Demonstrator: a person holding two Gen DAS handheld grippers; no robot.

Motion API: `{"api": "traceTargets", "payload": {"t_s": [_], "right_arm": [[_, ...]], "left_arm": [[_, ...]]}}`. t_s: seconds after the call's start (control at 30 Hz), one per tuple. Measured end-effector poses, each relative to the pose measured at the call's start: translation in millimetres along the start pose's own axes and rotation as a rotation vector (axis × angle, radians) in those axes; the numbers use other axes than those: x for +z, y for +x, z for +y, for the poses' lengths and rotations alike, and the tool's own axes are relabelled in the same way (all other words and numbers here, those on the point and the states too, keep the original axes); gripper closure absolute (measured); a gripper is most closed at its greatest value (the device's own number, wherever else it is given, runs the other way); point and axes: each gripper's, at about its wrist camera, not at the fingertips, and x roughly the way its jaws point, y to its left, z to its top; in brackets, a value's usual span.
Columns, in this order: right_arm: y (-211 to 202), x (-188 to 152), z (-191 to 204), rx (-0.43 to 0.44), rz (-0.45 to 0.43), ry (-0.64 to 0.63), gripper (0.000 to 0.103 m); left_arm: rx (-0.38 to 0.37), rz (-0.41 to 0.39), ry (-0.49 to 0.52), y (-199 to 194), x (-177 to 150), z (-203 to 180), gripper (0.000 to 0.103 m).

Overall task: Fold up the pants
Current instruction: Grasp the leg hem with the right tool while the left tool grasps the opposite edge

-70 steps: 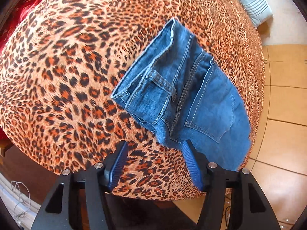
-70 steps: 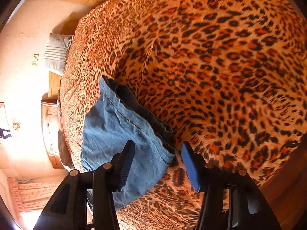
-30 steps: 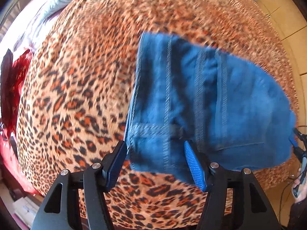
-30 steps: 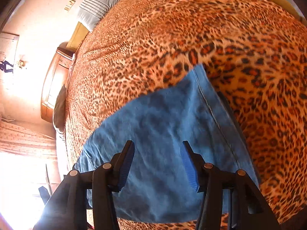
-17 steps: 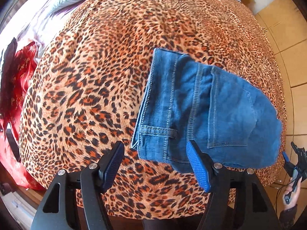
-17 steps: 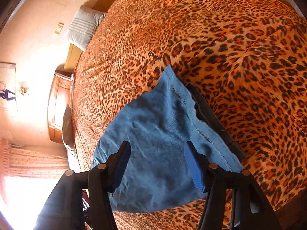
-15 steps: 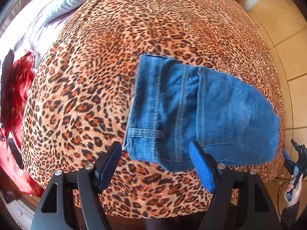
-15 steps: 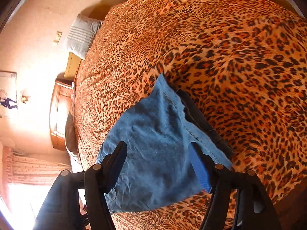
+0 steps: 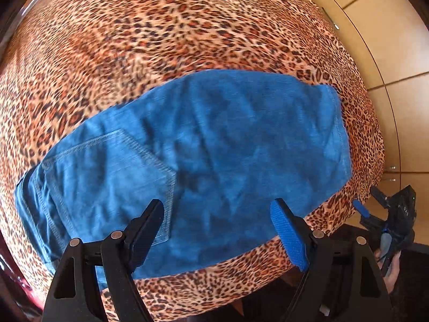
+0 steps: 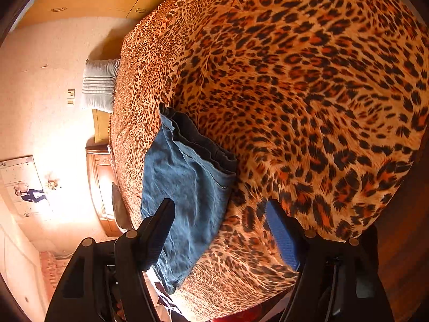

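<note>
With both jaws opening and empty, the left gripper (image 9: 217, 230) and right gripper (image 10: 219, 228) should release the folded blue denim pants (image 9: 203, 155) fully and leave them flat on the leopard-print bedspread (image 9: 166, 32).

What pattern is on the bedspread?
Leopard print, orange and black, on the bedspread; clearest in the right wrist view.

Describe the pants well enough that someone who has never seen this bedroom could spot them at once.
Start with the bed, covered edge to edge by a leopard-print bedspread. Near its edge lies a folded bundle of blue denim, the pants, with a stitched back pocket facing up. They are the only plain blue thing on the spotted cover; the pale striped pillow sits far off at the head of the bed.
</note>
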Motion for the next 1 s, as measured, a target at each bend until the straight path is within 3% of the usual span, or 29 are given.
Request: {"api": "traceTargets", "payload": {"t_s": [0.27,0.47,0.63,0.8,1.0], "right_arm": [[40,-5,-11,0.152,0.035,0.063,0.028],[69,-2,-15,0.243,0.028,0.101,0.029],[84,2,1,0.281,0.002,0.048,0.028],[88,-8,-1,0.278,-0.039,0.05,0.03],[90,-15,-2,0.269,-0.102,0.065,0.03]], "left_arm": [[0.131,0.086,0.204,35,80,-104,0.021],[0.131,0.168,0.271,67,134,-151,0.021],[0.128,0.223,0.373,95,184,-183,0.021],[0.057,0.38,0.574,132,223,-218,0.016],[0.083,0.551,0.816,182,235,-240,0.015]]}}
